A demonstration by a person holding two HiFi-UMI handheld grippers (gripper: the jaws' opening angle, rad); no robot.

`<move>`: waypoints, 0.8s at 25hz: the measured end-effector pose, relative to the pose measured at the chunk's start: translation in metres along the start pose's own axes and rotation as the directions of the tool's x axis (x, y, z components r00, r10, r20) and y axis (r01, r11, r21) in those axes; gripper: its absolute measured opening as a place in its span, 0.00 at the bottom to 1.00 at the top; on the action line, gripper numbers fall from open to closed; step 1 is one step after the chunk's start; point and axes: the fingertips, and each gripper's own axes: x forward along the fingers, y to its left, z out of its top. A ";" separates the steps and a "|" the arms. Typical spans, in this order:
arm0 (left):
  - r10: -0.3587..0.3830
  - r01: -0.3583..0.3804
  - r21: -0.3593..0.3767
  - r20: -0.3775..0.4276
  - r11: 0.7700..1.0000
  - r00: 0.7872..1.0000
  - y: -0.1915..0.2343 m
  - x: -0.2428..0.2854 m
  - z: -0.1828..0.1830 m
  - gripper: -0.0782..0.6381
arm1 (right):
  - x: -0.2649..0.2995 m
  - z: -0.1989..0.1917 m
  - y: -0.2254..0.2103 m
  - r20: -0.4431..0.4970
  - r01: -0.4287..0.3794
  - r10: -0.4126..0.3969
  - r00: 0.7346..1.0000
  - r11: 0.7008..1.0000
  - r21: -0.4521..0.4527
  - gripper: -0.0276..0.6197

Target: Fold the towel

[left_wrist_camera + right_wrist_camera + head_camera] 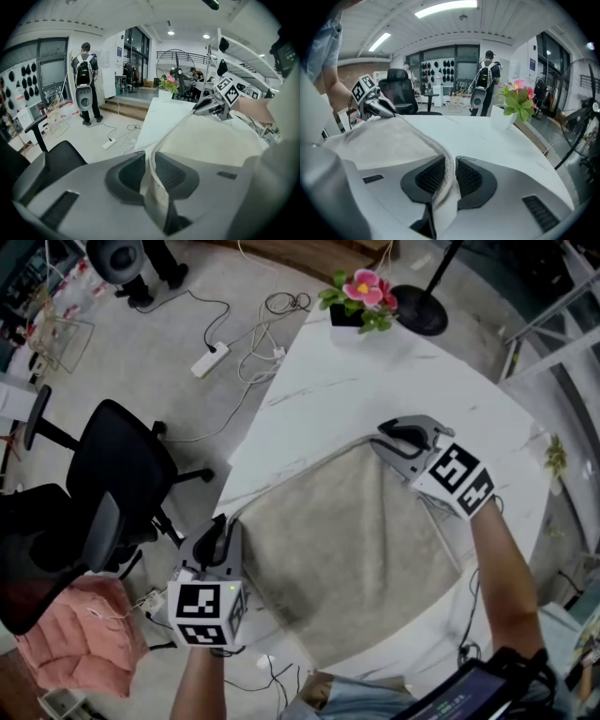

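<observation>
We see the beige towel (347,549) spread on the white bench (366,381). Our left gripper (221,529) is clamped on its left corner at the bench edge. Our right gripper (389,442) is clamped on the far corner, and the hem stretches between the two. In each gripper view the cloth sits pinched between the jaws. A potted flower (361,296) stands well beyond.

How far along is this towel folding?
Just starting. Done: the towel lies spread flat on the table. In hand: the left hand-held gripper and right hand-held gripper each pinch a corner. Still to do: no fold shows yet, so all the folding.
</observation>
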 end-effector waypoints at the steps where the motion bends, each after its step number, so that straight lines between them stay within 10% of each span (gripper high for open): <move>1: 0.000 0.000 0.002 -0.003 1.000 1.000 0.000 0.000 0.000 0.21 | 0.000 -0.001 0.000 0.000 -0.030 0.030 1.000 1.000 0.009 0.18; 12: 0.009 -0.009 0.013 -0.015 1.000 1.000 0.000 0.006 0.006 0.21 | -0.022 -0.002 0.003 0.043 -0.207 0.207 0.977 0.978 -0.008 0.19; 20: -0.002 0.003 0.030 -0.010 1.000 1.000 -0.001 0.010 0.008 0.19 | -0.002 -0.007 -0.013 -0.020 -0.025 0.023 1.000 0.993 -0.111 0.17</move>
